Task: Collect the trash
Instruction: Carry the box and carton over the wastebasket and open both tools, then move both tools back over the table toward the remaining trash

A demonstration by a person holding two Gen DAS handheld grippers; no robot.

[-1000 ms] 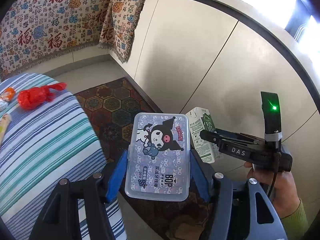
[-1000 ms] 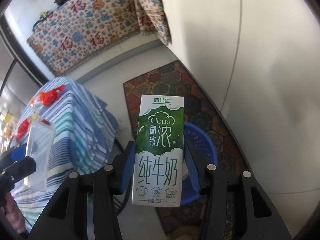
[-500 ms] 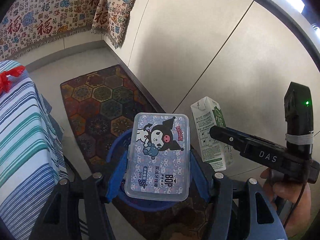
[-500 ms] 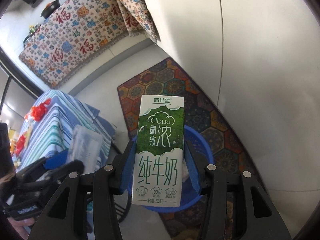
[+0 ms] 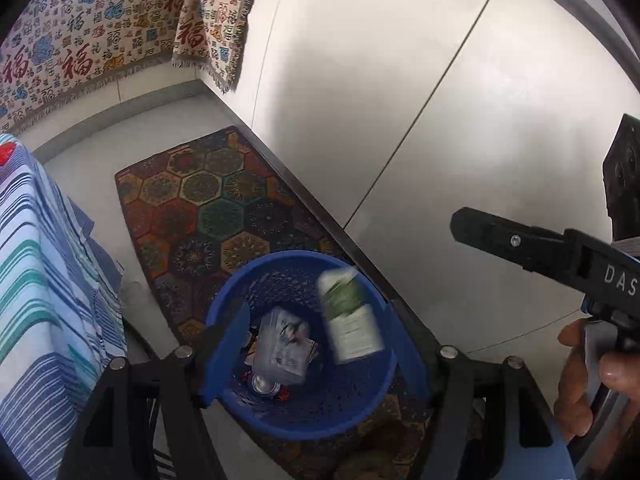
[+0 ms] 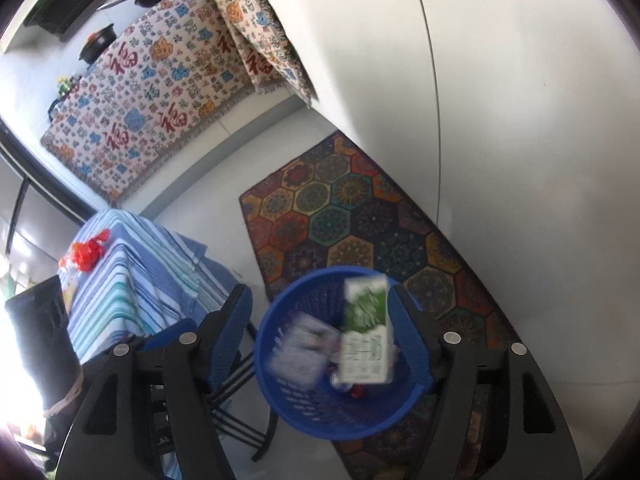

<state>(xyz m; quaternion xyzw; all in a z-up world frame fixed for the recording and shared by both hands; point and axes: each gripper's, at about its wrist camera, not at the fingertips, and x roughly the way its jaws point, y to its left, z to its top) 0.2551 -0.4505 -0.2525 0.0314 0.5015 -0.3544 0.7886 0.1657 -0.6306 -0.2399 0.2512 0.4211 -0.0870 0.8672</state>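
Observation:
A blue mesh waste basket (image 5: 352, 412) stands on the floor below both grippers, also in the right wrist view (image 6: 304, 412). The clear cartoon-print plastic box (image 5: 282, 346) (image 6: 298, 354) and the green and white milk carton (image 5: 350, 316) (image 6: 366, 332) are blurred, dropping inside the basket onto a can and other scraps. My left gripper (image 5: 316, 344) is open and empty above the basket. My right gripper (image 6: 326, 336) is open and empty above it too; it shows from the side in the left wrist view (image 5: 520, 244).
A table with a blue striped cloth (image 5: 44, 292) (image 6: 132, 280) stands left of the basket, with a red plastic bag (image 6: 86, 254) on it. A patterned hexagon rug (image 5: 208, 208) lies under the basket. White cabinet fronts (image 5: 420, 100) rise on the right.
Both grippers have opened over the basket. The plastic box and the milk carton have left the fingers and are falling into the basket.

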